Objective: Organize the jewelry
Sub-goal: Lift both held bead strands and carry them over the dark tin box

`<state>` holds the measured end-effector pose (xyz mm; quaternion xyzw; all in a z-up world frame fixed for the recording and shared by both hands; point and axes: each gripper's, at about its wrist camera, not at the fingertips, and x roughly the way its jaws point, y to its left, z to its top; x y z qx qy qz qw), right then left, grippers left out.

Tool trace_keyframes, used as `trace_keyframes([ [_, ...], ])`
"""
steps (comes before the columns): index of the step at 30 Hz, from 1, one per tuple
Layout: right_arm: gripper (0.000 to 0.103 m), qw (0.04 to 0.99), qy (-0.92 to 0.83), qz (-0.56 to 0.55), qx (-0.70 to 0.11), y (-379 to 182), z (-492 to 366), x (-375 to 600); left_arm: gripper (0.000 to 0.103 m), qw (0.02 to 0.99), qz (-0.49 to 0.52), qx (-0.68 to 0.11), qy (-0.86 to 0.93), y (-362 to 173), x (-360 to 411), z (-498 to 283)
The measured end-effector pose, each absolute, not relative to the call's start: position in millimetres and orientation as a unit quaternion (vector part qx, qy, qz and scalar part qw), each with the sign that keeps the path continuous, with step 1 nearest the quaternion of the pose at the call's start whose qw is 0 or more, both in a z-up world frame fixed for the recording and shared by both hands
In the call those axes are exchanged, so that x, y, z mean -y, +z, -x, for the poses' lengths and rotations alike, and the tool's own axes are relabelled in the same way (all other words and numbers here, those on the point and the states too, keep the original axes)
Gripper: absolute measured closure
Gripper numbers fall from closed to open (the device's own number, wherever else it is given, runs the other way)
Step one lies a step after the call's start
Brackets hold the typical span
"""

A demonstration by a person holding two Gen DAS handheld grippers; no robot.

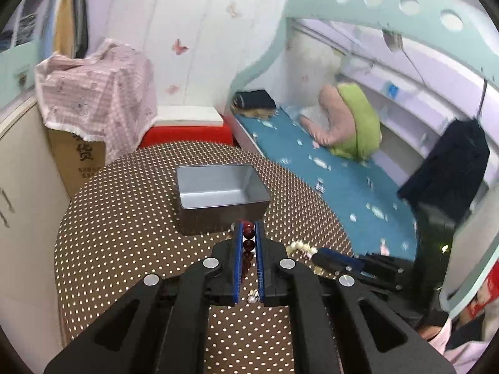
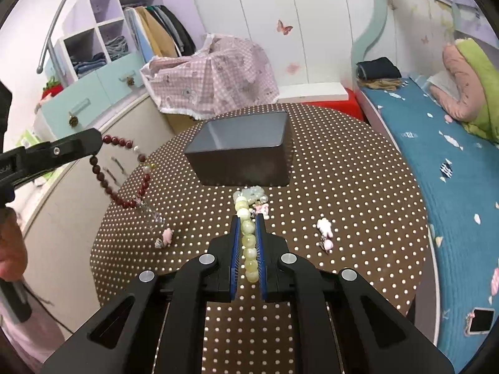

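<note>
Two bracelets, one tin [image 2: 240, 152] — open, on the desk [image 2: 343, 187]. Left hand-held gripper [image 1: 249, 227] clamps the red bracelet [image 1: 248, 240]; right hand-held gripper [image 2: 248, 218] clamps the pale bracelet [image 2: 249, 243]. Two pink charms [image 2: 324, 227] lie loose.

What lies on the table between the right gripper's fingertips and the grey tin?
In the right wrist view, the pale bead bracelet runs from the right gripper to the grey tin.

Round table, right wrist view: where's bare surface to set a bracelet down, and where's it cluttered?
Free: the polka-dot table right of the metal tin, toward the bed, and the near strip between the pink charm and the right gripper. Crowded: in front of the tin, around the pale green bead bracelet and pink earrings.
</note>
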<state>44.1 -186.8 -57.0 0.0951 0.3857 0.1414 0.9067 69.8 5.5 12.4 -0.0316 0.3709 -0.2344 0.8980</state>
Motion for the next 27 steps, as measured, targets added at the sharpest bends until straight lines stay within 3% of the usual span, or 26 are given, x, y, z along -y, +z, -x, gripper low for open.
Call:
trace_keyframes([
  [3, 0.093, 0.903, 0.144, -0.099, -0.391, -60.1, -44.3, 185.8, 0.097, 0.873, 0.028, -0.456, -0.172, -28.4, -2.9, -102.0],
  [7, 0.093, 0.905, 0.150, -0.095, -0.387, -57.2, -37.7, 184.2, 0.097, 0.888, 0.041, -0.403, -0.218, -7.0, -0.8, -85.2],
  [27, 0.093, 0.925, 0.142, -0.072, -0.345, -12.5, -64.5, 190.9, 0.097, 0.901, 0.041, -0.377, -0.209, 22.2, -3.3, -110.2],
])
